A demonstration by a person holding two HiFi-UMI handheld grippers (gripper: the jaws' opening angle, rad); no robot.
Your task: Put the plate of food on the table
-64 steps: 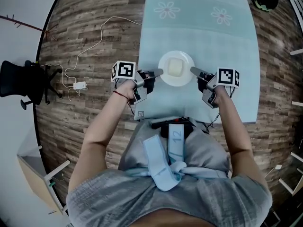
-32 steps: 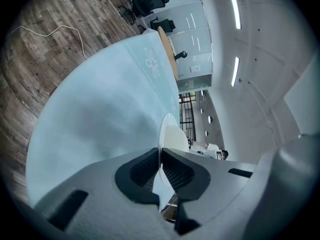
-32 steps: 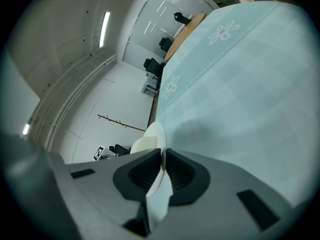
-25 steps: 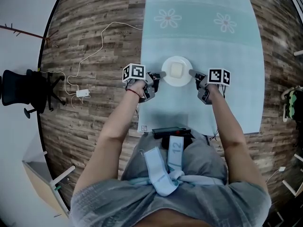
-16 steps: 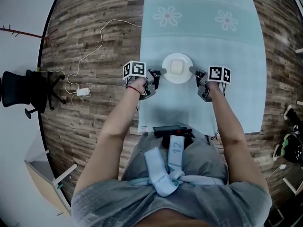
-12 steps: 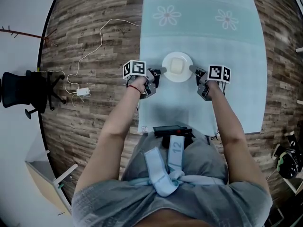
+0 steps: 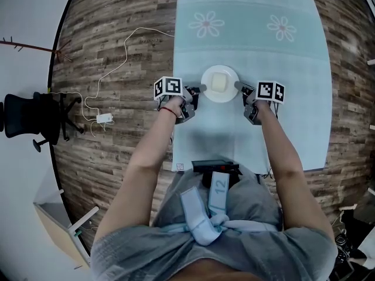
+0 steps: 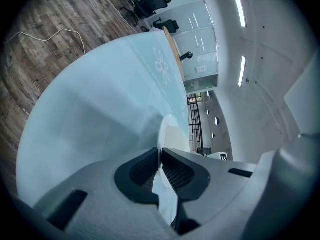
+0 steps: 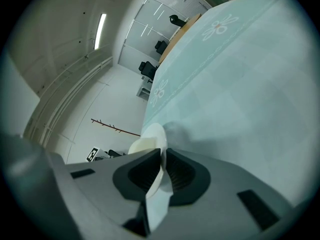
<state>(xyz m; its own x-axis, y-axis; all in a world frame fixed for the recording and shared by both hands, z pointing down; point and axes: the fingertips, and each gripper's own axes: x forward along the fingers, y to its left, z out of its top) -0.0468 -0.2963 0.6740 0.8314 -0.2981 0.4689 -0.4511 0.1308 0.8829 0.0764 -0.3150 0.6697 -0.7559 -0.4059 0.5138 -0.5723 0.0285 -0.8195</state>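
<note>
1. You have the round white plate [image 7: 220,84] pinched from both sides. Your left gripper [image 7: 199,89] is clenched on the rim at the plate's 9 o'clock edge, and your right gripper [image 7: 237,86] is clenched on the rim at its 3 o'clock edge. Each gripper view shows the thin white rim [image 8: 161,134] [image 9: 161,139] caught between the dark ribbed pads.
2. The plate carries a pale yellow block of food [image 7: 218,82] at its centre. It sits between your grippers over the near half of the counter with the pale teal flower-print cloth [image 7: 281,116].
3. The relation that matters is that the counter lies straight beneath the plate. The line joining your two grippers runs from 9 to 3 o'clock through the plate's middle, so neither hand is nearer. Any descent left looks to be straight down, both grippers together, to keep the plate level.
4. You cannot tell whether the base already touches the cloth. The shadow lies close beside the plate, which suggests it is very low or already down.
5. Once the cloth takes the weight, release and draw your left gripper toward 9 o'clock and your right toward 3 o'clock.
</note>
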